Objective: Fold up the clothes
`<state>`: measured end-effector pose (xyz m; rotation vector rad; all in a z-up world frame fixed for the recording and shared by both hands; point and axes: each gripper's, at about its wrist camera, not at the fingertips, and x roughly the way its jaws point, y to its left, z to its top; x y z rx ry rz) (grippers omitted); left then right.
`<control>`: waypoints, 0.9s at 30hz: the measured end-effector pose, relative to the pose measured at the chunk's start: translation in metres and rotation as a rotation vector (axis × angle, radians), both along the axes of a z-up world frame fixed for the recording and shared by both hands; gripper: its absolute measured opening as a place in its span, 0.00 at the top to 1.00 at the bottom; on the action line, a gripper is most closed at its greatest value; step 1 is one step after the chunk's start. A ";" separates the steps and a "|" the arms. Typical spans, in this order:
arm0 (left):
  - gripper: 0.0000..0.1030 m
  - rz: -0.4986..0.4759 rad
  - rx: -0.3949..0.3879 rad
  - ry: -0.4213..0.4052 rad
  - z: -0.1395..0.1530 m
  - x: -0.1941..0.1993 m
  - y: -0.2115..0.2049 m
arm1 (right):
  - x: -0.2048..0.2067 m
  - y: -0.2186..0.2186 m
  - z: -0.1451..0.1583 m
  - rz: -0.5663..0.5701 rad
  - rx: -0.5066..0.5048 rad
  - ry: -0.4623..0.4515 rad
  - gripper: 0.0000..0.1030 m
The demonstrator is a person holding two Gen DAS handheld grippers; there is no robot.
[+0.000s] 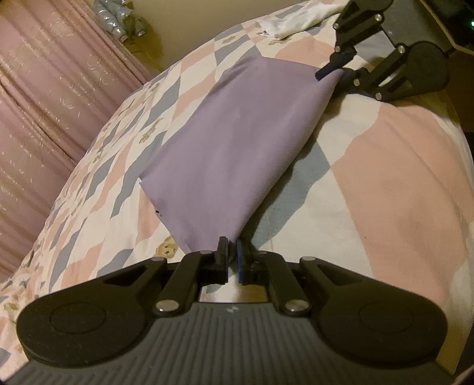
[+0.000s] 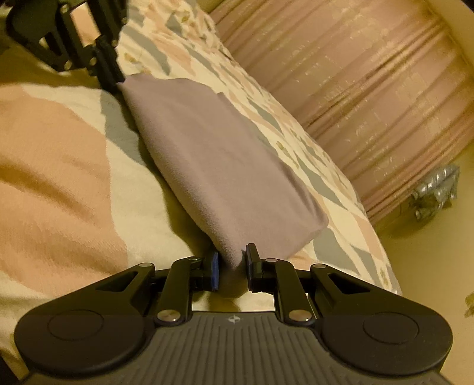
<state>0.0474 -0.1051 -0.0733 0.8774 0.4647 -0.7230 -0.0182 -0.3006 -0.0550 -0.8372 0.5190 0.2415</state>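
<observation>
Left wrist view shows your left gripper (image 1: 232, 257) pinching one corner of the folded lilac rectangular garment (image 1: 231, 142), which lies on the pink, white and grey-blue patchwork bedspread (image 1: 400, 165); the pinched tip is hidden between the pads. At one o'clock your right gripper (image 1: 333, 66) clamps the far corner, its body cut off by the frame edge. A crumpled white cloth (image 1: 296, 20) at twelve o'clock is partly out of frame. Pink pleated curtains (image 1: 44, 103) hang at nine o'clock; the silvery bundle (image 1: 118, 17) above them is too blurred to identify.
</observation>
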 end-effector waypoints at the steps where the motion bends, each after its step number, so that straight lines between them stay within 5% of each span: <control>1: 0.95 0.004 -0.005 0.003 0.000 0.000 0.001 | 0.000 0.000 0.000 -0.002 0.002 0.000 0.85; 27: 0.95 0.095 -0.106 0.077 0.006 0.009 0.014 | 0.002 -0.008 0.010 -0.039 0.071 -0.019 0.85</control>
